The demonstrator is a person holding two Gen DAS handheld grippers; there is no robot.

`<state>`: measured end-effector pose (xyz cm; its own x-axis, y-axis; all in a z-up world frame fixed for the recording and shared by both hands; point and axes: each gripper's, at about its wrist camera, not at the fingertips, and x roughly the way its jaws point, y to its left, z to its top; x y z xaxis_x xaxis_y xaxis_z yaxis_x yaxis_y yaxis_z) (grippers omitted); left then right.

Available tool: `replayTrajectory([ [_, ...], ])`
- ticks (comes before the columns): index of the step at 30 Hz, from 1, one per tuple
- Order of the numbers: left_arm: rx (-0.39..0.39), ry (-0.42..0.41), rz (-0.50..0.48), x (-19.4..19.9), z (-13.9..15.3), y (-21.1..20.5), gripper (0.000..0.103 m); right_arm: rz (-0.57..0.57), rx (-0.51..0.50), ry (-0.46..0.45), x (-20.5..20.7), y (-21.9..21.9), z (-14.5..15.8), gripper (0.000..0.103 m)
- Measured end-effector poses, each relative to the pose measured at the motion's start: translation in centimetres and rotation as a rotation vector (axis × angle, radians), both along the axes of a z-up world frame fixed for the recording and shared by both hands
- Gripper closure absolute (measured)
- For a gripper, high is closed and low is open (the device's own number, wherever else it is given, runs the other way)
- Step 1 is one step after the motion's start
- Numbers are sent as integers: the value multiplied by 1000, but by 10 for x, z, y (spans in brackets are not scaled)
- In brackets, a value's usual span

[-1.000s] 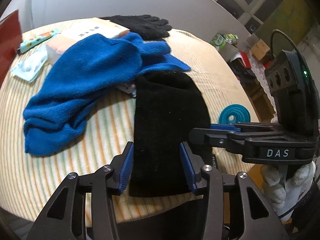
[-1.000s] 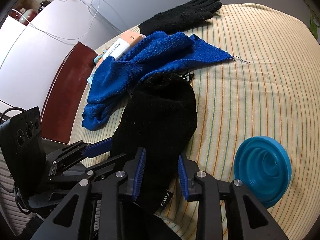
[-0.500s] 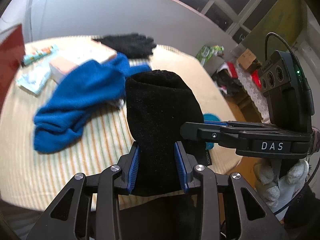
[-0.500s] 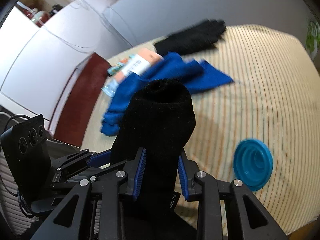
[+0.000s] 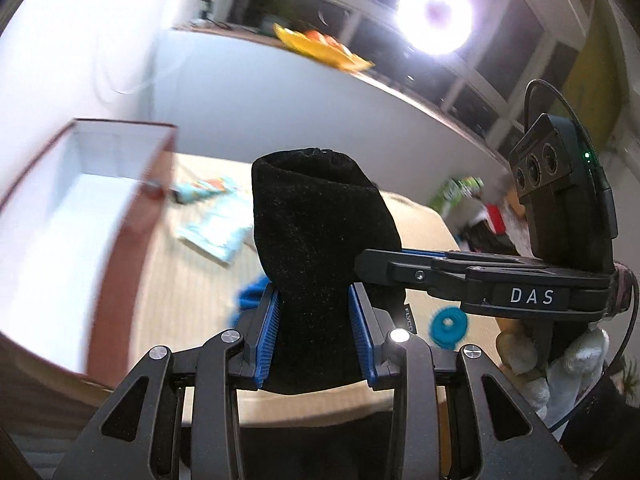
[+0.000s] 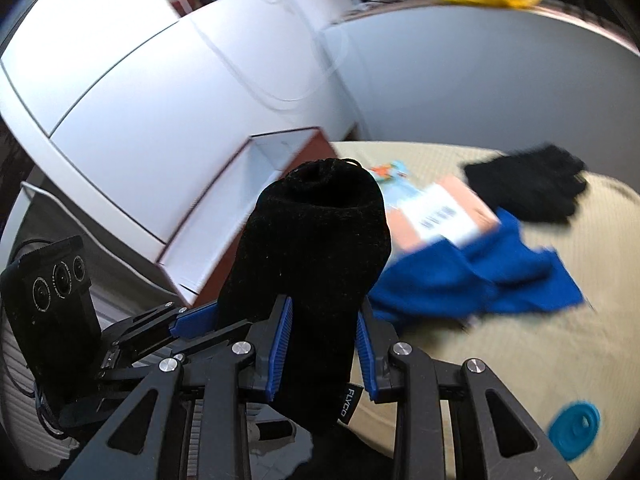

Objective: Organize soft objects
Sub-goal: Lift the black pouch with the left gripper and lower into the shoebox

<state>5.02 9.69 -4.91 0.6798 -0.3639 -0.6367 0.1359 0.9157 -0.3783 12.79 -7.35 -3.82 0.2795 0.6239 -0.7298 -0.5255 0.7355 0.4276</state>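
Observation:
Both grippers are shut on one black sock and hold it up above the striped table. In the left wrist view my left gripper [image 5: 314, 316] pinches the sock [image 5: 316, 240] near its lower end. My right gripper [image 6: 322, 332] grips the same sock [image 6: 316, 248] beside it. A blue towel [image 6: 472, 276] and a black glove [image 6: 528, 184] lie on the table [image 6: 540, 344]. A red box with a white inside [image 6: 244, 208] stands open at the table's left edge; it also shows in the left wrist view [image 5: 80, 208].
A blue round funnel [image 6: 574, 428] lies at the table's near right. An orange and white carton [image 6: 444, 212] and light blue packets [image 5: 216, 228] lie near the box. A grey wall runs behind the table.
Both grippers have lifted the black sock off the table and swung left, toward the open red box. The table and towel now sit lower and to the right in both views.

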Motion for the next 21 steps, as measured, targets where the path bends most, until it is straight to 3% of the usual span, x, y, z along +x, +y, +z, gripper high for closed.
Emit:
replayTrajectory([
  [7, 32, -29, 133, -8, 9, 66, 70, 106, 18, -33, 10, 82, 15, 75],
  [15, 78, -27, 257, -7, 8, 121, 70, 190, 18, -47, 22, 168, 11, 75],
  [21, 120, -8, 309, -1, -3, 147, 70, 208, 31, -6, 36, 195, -8, 75],
])
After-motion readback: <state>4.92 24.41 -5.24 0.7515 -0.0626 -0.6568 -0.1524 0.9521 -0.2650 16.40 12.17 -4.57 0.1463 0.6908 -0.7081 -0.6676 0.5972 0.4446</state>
